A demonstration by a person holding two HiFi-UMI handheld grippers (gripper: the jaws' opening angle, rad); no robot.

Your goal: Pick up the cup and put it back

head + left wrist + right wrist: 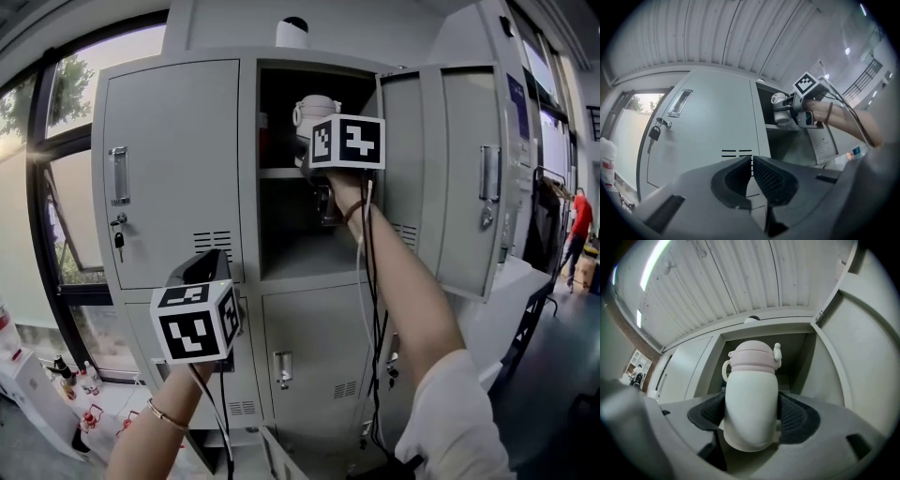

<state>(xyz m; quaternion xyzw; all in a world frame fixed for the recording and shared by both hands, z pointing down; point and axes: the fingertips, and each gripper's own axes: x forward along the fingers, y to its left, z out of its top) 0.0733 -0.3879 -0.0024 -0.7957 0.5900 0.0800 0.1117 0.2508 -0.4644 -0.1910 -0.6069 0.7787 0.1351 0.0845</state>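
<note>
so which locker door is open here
The upper middle door, swung out to the right of the compartment where the right gripper holds the cup. The upper-left door with the hanging key and the lower doors are shut.

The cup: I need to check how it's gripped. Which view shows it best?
The right gripper view: the cup fills the centre, white body squeezed between both pads, pink lid and loop handle clear. The head view shows only its top above the right gripper and its marker cube. The left gripper view shows it small and distant.
</note>
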